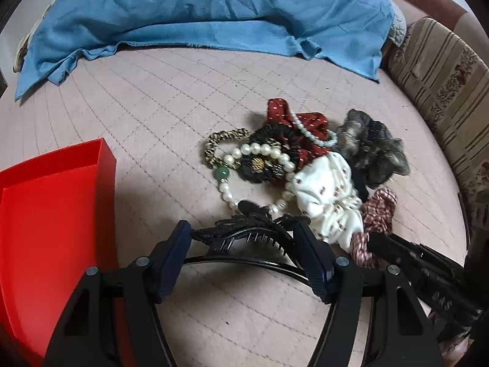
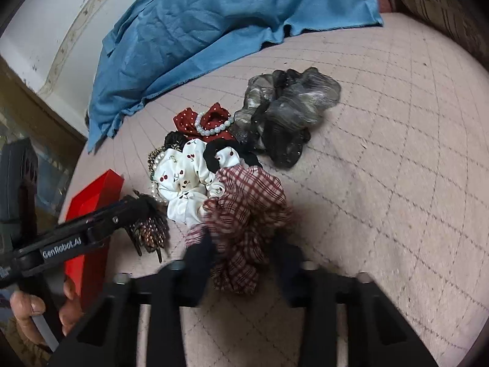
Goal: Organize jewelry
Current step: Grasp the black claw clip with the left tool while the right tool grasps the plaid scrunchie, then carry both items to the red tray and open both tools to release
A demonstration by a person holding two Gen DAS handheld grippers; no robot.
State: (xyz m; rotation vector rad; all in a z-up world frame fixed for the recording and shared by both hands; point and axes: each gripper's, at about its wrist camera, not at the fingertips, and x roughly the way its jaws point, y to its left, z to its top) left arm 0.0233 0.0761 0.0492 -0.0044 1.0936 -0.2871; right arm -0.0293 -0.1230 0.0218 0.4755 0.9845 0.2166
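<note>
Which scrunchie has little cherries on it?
The white scrunchie in the middle of the pile. It has small red cherries printed on it. The one beside it is red plaid, another is dark red with dots, and the farthest is sheer grey.

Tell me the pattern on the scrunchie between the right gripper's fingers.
Dark red and white plaid scrunchie, clearest in the right wrist view.

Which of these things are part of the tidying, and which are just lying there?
Part of the job: pearl bracelet, black hair claw, plaid scrunchie, cherry-print scrunchie, red box.

Just lying about: blue cloth, striped cushion.
</note>
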